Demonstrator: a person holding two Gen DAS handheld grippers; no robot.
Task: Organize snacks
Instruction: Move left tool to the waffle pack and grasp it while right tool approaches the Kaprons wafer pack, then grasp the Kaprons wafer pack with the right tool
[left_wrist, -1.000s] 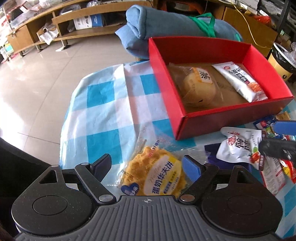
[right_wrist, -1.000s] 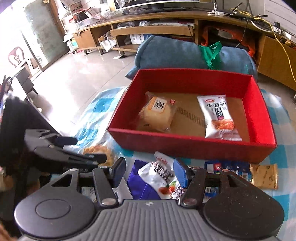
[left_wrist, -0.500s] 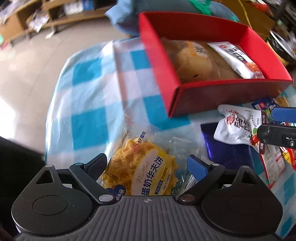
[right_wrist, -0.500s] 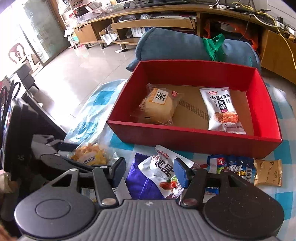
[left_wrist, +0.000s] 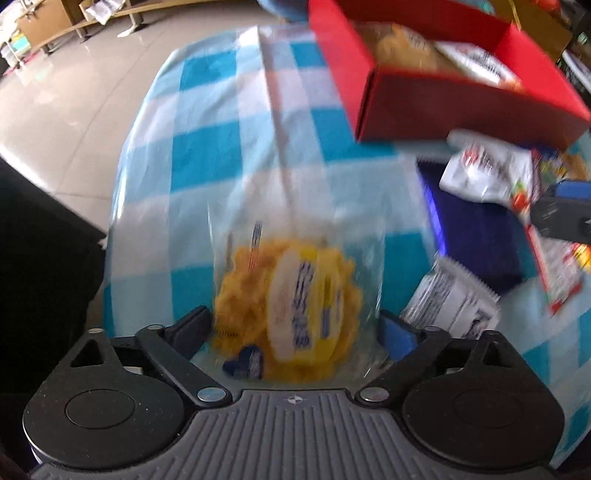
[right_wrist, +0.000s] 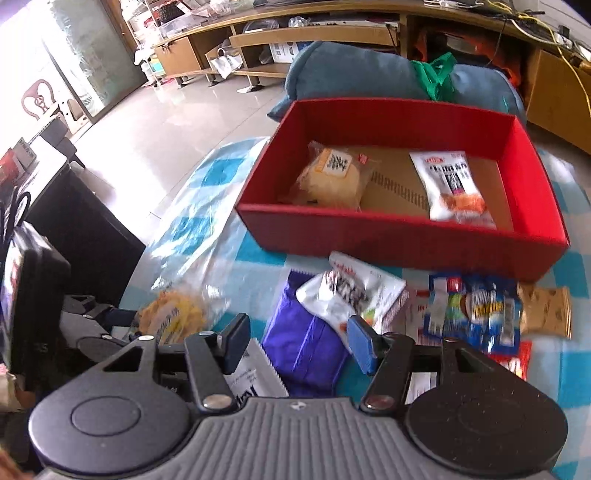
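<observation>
Left tool (left_wrist: 295, 328), jaws spread w/ nothing clenched, is dropping closer over the yellow waffle pack (left_wrist: 295, 302) on the table (left_wrist: 207, 155) since a sec ago, prob. about to grab it for the red box (left_wrist: 443, 96), while right tool (right_wrist: 295, 343) is hovering half-spread, empty.

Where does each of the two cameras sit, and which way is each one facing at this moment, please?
Left wrist: on the left gripper, facing steeply down at the yellow waffle packet between its open fingers; right gripper's tip at the right edge.
Right wrist: on the right gripper, looking down and forward over the white pouch to the red box; left gripper at lower left.
Shared: waffle packet, white pouch, red box, checked cloth.
</observation>
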